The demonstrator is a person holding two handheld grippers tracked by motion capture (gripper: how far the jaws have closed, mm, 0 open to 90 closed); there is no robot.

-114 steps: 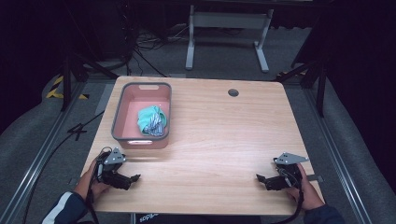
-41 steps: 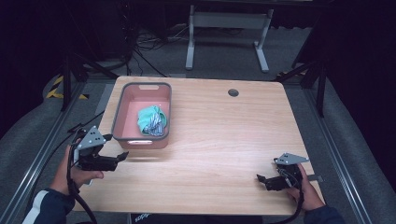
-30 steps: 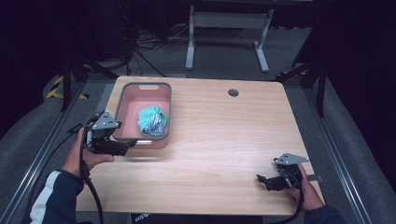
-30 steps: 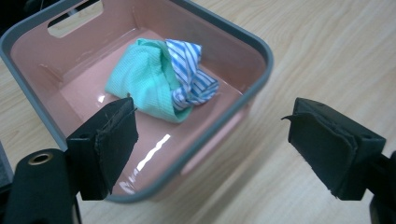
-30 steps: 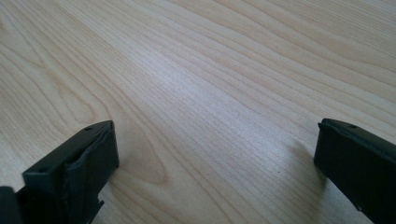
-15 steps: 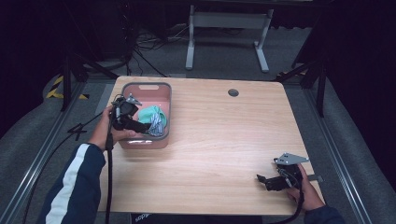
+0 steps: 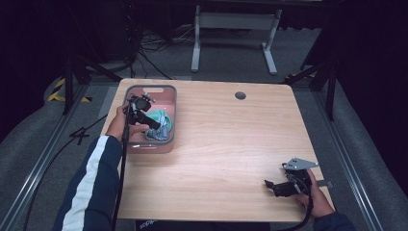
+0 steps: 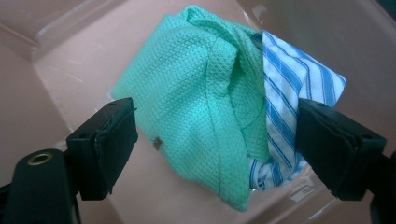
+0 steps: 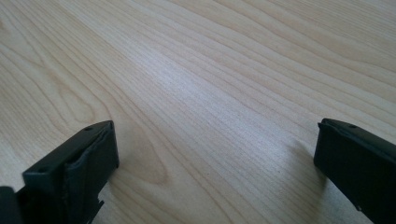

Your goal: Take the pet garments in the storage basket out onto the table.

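Left gripper (image 8: 215, 154) was in the pink bin (image 7: 169, 98), jaws wide, holding nothing; green waffle cloth (image 8: 196, 107) and blue-striped cloth (image 8: 299, 88) sat bunched between them, untouched. Step: reach-to-grasp. Next: lower, close. Right gripper (image 9: 215, 172) sat open, empty, on the table (image 9: 224, 70).

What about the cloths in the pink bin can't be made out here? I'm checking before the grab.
- High view: the left hand-held gripper covers much of the green cloth and striped cloth.
- Left gripper view: the striped cloth's left part lies under the green cloth; anything beneath the pile is hidden.
- The pink bin is cut off by the edges.
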